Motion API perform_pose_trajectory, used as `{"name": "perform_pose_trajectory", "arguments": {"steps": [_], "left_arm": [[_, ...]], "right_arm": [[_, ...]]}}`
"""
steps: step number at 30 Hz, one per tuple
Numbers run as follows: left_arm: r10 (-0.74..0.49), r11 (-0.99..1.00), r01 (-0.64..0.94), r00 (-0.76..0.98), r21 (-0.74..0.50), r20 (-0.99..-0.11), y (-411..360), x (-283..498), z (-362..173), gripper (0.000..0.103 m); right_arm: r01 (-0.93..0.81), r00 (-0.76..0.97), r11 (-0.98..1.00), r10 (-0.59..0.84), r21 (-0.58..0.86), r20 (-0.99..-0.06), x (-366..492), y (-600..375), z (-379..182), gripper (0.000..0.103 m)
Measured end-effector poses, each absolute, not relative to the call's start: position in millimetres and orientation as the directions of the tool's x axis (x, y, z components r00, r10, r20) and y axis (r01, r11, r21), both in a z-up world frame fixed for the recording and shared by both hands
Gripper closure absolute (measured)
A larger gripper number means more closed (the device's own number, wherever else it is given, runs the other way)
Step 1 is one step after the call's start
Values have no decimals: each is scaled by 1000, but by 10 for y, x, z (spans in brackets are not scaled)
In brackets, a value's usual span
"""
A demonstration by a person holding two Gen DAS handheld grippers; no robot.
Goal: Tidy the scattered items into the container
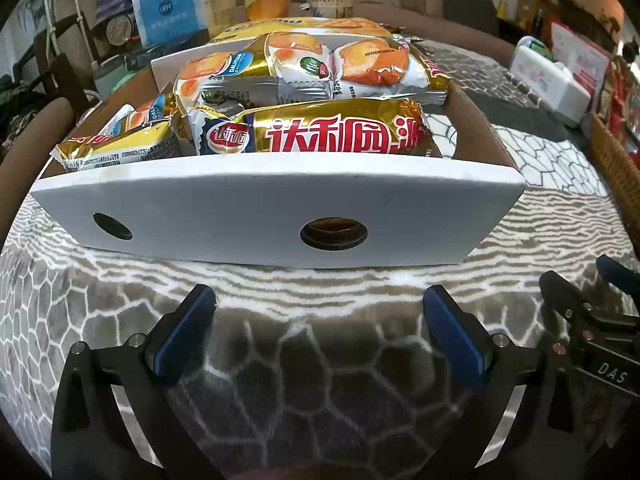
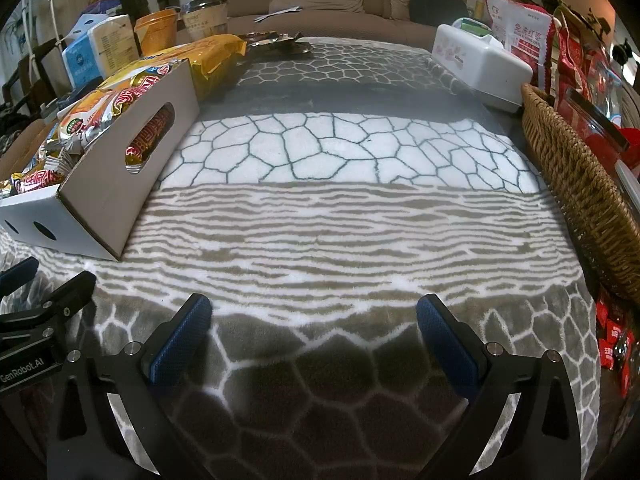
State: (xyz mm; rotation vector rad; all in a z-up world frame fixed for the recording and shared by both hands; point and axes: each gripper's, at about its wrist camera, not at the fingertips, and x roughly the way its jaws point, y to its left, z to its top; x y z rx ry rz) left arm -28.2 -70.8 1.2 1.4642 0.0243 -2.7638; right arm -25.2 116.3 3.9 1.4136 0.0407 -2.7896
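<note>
The patterned blanket (image 2: 340, 216) is stretching across the tabletop, filling the middle of the right wrist view, and it's looking bare of loose items. The white cardboard box (image 1: 256, 216) is sitting across the centre of the left wrist view, already heaped with gold snack packets (image 1: 320, 132) that are crowding up over its rim. By the look of it, the tidying is nearly or fully done; only the big yellow bag (image 2: 212, 56) lying just behind the box, upper left of the right wrist view, might be left. The left gripper (image 1: 320, 336) is hovering low before the box, fingers spread, holding nothing. The right gripper (image 2: 316, 336) is hovering over bare blanket, fingers spread wide too, empty.
</note>
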Motion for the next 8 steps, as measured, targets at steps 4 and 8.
{"name": "perform_pose_trajectory", "arguments": {"steps": [4,8], "left_arm": [[-4,-1000,19,-562,-9,-827,-710,-282,12,0],[-7,-1000,20,-562,-6,-827,-701,-280,14,0]], "right_arm": [[24,-591,-1000,-1,-17,-806,-249,1161,39,0],[24,-591,-1000,-1,-17,-806,-251,1162,39,0]]}}
